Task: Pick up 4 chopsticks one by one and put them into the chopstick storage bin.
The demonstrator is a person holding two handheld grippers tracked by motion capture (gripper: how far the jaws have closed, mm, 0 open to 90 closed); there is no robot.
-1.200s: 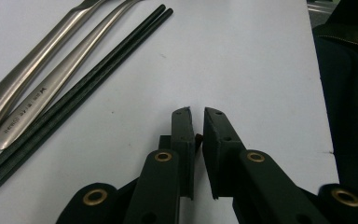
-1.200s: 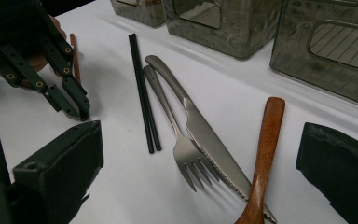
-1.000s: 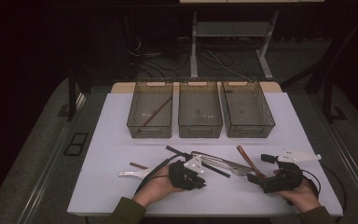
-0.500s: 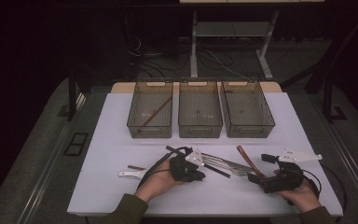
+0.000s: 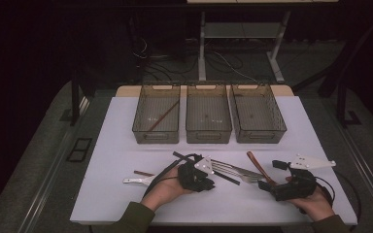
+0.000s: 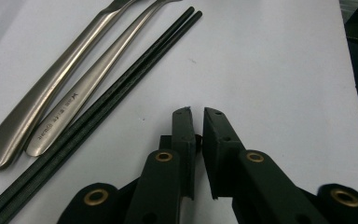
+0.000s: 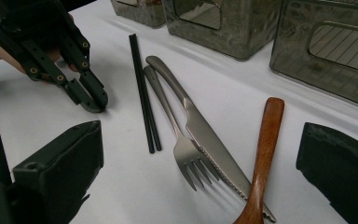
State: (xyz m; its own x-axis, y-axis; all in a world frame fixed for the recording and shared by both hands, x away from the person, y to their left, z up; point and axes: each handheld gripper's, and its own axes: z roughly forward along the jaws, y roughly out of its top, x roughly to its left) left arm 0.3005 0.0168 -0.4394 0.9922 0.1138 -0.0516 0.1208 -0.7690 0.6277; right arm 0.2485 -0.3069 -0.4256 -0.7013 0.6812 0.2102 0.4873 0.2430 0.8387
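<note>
A pair of black chopsticks (image 5: pixel 209 168) (image 6: pixel 102 112) (image 7: pixel 144 98) lies across the table's front middle. Beside it lie a steel fork (image 5: pixel 226 171) (image 7: pixel 175 140) and a steel knife (image 5: pixel 240 171) (image 7: pixel 205 135), then a wooden-handled utensil (image 5: pixel 257 166) (image 7: pixel 263 149). My left gripper (image 5: pixel 208 185) (image 6: pixel 199 114) (image 7: pixel 92 100) is shut on nothing, its tips low over bare table just beside the chopsticks. My right gripper (image 5: pixel 271 175) is open, with its jaws wide apart at the tines, the blade and the wooden handle.
Three smoky clear bins (image 5: pixel 156 138) (image 5: pixel 209 138) (image 5: pixel 261 138) stand in a row at the back; the left one holds a brown stick (image 5: pixel 162 116). A silver utensil (image 5: pixel 136 181) and a brown stick (image 5: pixel 143 173) lie left of my left hand.
My left gripper has shifted slightly away from the front edge and turned a little. The right gripper and the cutlery have stayed put.
</note>
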